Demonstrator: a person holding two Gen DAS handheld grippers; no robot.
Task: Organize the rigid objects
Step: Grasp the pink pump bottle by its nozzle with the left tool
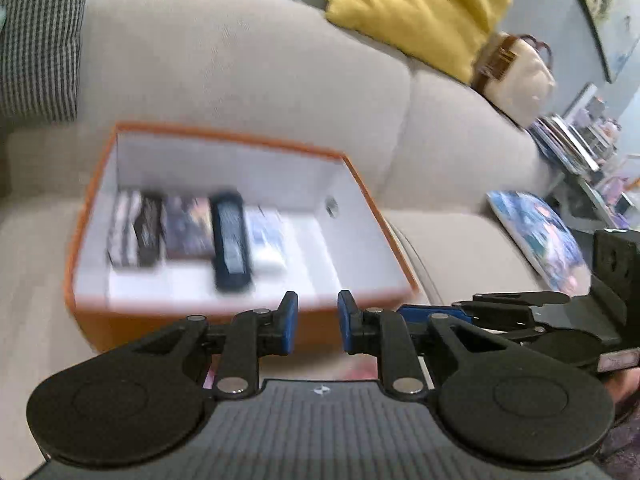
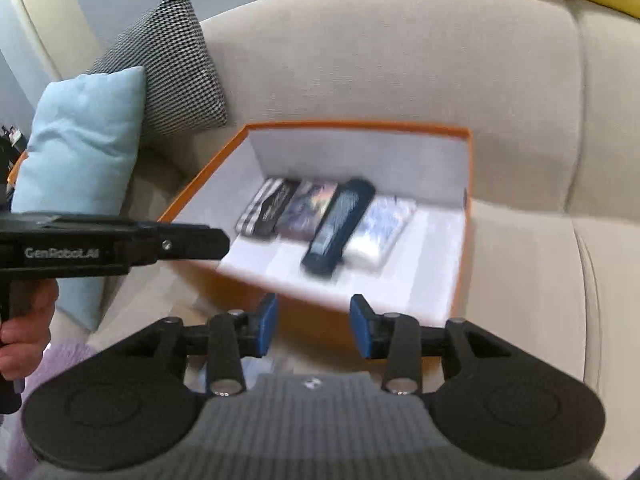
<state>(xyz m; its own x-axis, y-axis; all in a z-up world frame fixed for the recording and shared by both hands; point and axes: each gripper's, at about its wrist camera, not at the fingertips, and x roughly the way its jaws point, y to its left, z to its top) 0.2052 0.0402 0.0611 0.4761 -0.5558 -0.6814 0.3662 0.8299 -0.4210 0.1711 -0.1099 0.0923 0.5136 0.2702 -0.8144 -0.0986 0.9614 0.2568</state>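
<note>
Beige sofa (image 1: 248,64), seen from in front of its seat. On the seat rests an open orange box (image 1: 360,184) with a white interior; its near wall lies just beyond both tools. Cushions stand against the backrest: a yellow one (image 1: 412,8) to the right, a houndstooth one (image 2: 168,60) and a pale blue one (image 2: 80,140) to the left. A cream handbag (image 1: 516,80) sits at the sofa's right end, and an illustrated book (image 1: 540,236) lies on the seat right of the box.

Inside the box, four flat items lie side by side along the far wall: a striped case (image 2: 266,208), a dark printed case (image 2: 308,208), a black remote control (image 2: 338,228) overlapping its neighbours, and a white-blue pack (image 2: 380,228).

Left gripper (image 1: 318,328): fingers released, a narrow gap, nothing between them. Right gripper (image 2: 314,330): fingers released, a wider gap, likewise empty. A hand (image 2: 24,332) holds the left tool's grip.
</note>
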